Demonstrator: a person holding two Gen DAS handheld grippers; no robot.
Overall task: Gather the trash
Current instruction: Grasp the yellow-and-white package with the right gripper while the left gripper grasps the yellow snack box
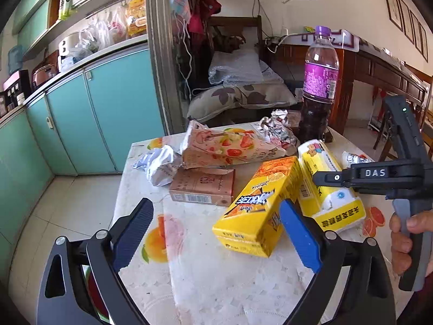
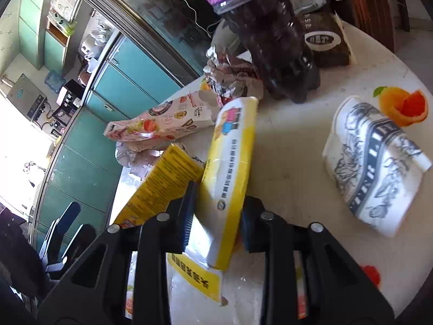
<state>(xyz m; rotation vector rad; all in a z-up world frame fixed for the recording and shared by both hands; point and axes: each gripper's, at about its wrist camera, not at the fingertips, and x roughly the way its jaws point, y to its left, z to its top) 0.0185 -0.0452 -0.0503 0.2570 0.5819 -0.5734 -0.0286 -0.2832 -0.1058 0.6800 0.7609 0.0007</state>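
Note:
Trash lies on a fruit-print table (image 1: pixel 216 276). My left gripper (image 1: pixel 216 205) stands open and low over the near edge, its right finger beside a yellow juice box (image 1: pixel 257 203). My right gripper (image 2: pixel 222 197) is shut on a yellow-and-white tissue pack (image 2: pixel 230 149), pinching its near end. In the left wrist view the right gripper (image 1: pixel 316 177) reaches in from the right over that pack (image 1: pixel 319 159). Behind lie a strawberry-print paper bag (image 1: pixel 224 146), crumpled paper (image 1: pixel 159 165), a brown cigarette box (image 1: pixel 203 187) and crumpled foil (image 1: pixel 276 127).
A dark drink bottle (image 1: pixel 319 81) with a purple label stands at the table's back edge. A flattened white cup (image 2: pixel 376 168) with black print lies right of the pack, and a brown packet (image 2: pixel 324 40) sits behind the bottle. Teal cabinets (image 1: pixel 102 113) line the left wall.

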